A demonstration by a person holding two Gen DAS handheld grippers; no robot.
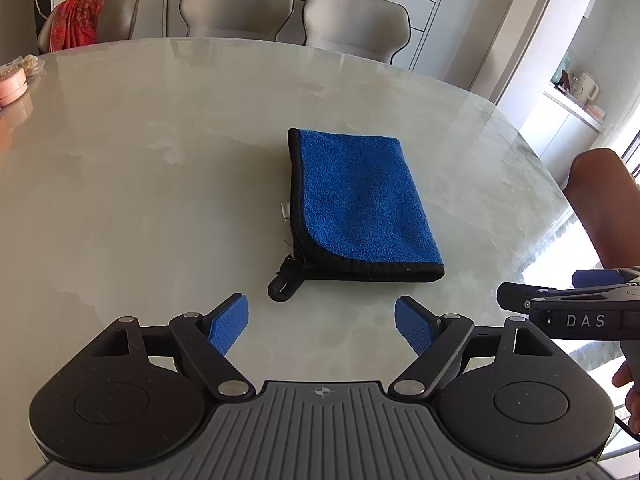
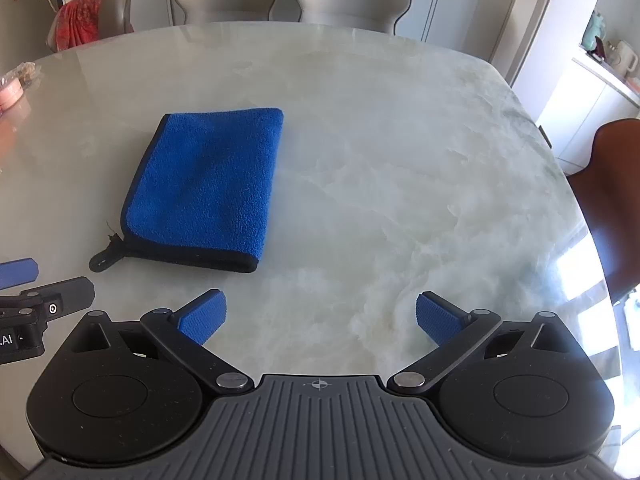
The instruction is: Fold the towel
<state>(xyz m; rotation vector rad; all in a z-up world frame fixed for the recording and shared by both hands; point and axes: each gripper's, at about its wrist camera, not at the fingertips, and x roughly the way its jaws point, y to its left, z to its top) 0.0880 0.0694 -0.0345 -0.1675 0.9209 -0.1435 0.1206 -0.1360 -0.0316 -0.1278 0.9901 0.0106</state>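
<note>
A blue towel (image 1: 360,204) with black trim lies folded into a small rectangle on the marble table, its black hang loop (image 1: 283,287) at the near left corner. It also shows in the right wrist view (image 2: 208,188), left of centre. My left gripper (image 1: 321,320) is open and empty, just short of the towel's near edge. My right gripper (image 2: 321,318) is open and empty, over bare table to the right of the towel. The right gripper also shows from the side in the left wrist view (image 1: 560,300).
The pale marble table (image 2: 400,160) has a curved far edge. Grey chairs (image 1: 240,8) stand behind it, one with a red cloth (image 1: 80,20). A pink round container (image 1: 12,86) sits at the far left. A brown chair (image 2: 612,200) stands at the right.
</note>
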